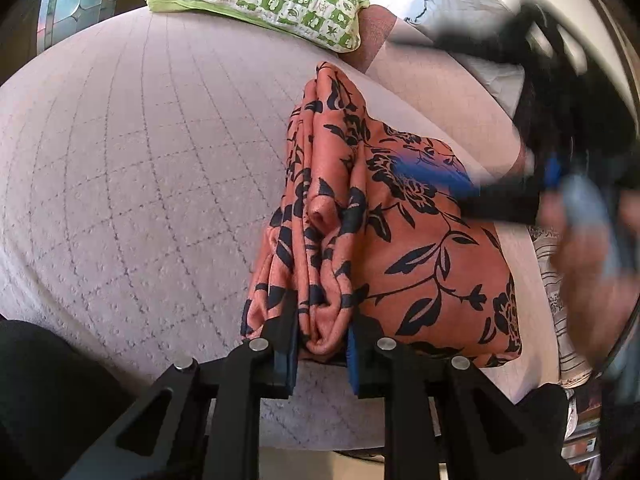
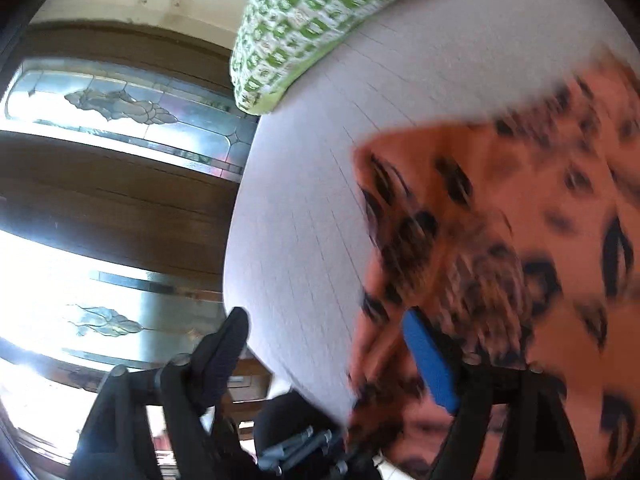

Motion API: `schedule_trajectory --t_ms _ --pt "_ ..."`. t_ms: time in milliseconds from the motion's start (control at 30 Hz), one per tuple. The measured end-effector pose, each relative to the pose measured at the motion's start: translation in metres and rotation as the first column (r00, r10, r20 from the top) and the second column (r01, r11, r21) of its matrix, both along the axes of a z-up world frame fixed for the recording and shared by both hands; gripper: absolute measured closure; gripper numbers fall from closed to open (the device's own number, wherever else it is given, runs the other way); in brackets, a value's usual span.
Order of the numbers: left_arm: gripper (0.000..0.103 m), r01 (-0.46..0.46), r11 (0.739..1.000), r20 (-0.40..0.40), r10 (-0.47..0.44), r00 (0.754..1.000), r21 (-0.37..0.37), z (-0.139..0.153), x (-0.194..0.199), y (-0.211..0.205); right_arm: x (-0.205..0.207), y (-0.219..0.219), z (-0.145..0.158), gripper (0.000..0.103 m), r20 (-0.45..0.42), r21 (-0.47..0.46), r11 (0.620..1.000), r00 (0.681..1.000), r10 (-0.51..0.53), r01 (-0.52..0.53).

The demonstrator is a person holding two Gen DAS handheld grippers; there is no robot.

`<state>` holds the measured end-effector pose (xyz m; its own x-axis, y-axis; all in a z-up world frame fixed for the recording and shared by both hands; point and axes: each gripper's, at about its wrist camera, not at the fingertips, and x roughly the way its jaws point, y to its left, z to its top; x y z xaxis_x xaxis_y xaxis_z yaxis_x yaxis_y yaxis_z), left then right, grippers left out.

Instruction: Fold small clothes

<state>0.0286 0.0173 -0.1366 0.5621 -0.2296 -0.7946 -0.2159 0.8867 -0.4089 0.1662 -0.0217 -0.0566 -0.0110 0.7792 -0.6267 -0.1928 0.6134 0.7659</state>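
The orange cloth (image 1: 400, 232) with the black flower print already lies in several layers on the pale quilted bed cover (image 1: 140, 160), so by the look of it the folding is well along — what seems left is to bring the bunched edge over or flatten it, then let go. The left gripper (image 1: 324, 344) is narrowed onto that bunched edge: a thick roll of folds sits pinched between its two fingers, directly ahead of the camera, and the flatter part of the cloth spreads off to its right. The right gripper (image 2: 332, 360) stands wide, its black finger well apart from the one with the blue pad (image 2: 430, 364); the cloth fills the space ahead and to the right of that pad, but the blur keeps me from telling whether the pad touches it. The left wrist view shows the whole bundle, its layered edge and the grip on it, with the other gripper as a dark smear coming in over the cloth from the right. The right wrist view shows none of the fold lines; instead it gives the open spread of its own fingers, the green and white pillow (image 2: 320, 20) far ahead at the bed's end, and a wooden door with patterned glass (image 2: 120, 100) to its left.
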Motion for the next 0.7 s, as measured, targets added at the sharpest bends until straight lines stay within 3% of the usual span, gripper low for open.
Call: schedule_trajectory --t_ms 67,233,300,333,367,400,500,600,700 --pt "0.084 0.007 1.0 -0.009 -0.007 1.0 -0.005 0.007 0.0 0.0 -0.003 -0.006 -0.028 0.02 -0.042 -0.034 0.999 0.999 -0.001 -0.001" --pt "0.084 0.023 1.0 -0.013 -0.023 1.0 -0.003 0.009 0.001 0.003 -0.038 -0.065 0.017 0.018 0.068 0.12 0.991 0.995 -0.07 0.062" --pt "0.083 0.024 1.0 -0.022 -0.024 0.999 -0.02 0.01 0.001 0.006 -0.048 -0.079 0.011 0.017 0.084 0.087 0.993 0.992 -0.093 0.085" --pt "0.079 0.022 0.999 -0.026 -0.023 0.999 -0.029 0.011 0.0 0.007 -0.05 -0.089 -0.008 0.018 0.038 0.033 0.993 0.992 -0.118 0.117" --pt "0.078 0.02 0.999 -0.032 -0.021 0.999 -0.034 0.016 -0.001 0.009 -0.054 -0.101 -0.031 0.018 -0.049 0.056 0.988 0.989 -0.138 0.141" --pt "0.075 0.018 1.0 -0.028 -0.018 0.999 -0.014 0.024 -0.003 0.009 -0.058 -0.11 -0.039 0.018 -0.093 0.108 0.981 0.984 -0.149 0.159" --pt "0.056 -0.007 0.996 0.055 0.002 0.998 0.087 0.055 -0.011 0.011 -0.068 -0.12 -0.027 0.018 -0.033 0.116 0.98 0.987 -0.159 0.161" --pt "0.053 0.014 0.99 0.098 -0.028 0.995 0.14 0.076 0.009 0.011 -0.082 -0.136 -0.03 0.018 -0.045 0.139 0.975 0.985 -0.169 0.173" --pt "0.053 0.069 0.988 0.057 -0.077 0.995 0.135 0.07 0.059 0.006 -0.098 -0.164 -0.038 0.018 -0.063 0.167 0.968 0.981 -0.182 0.19"
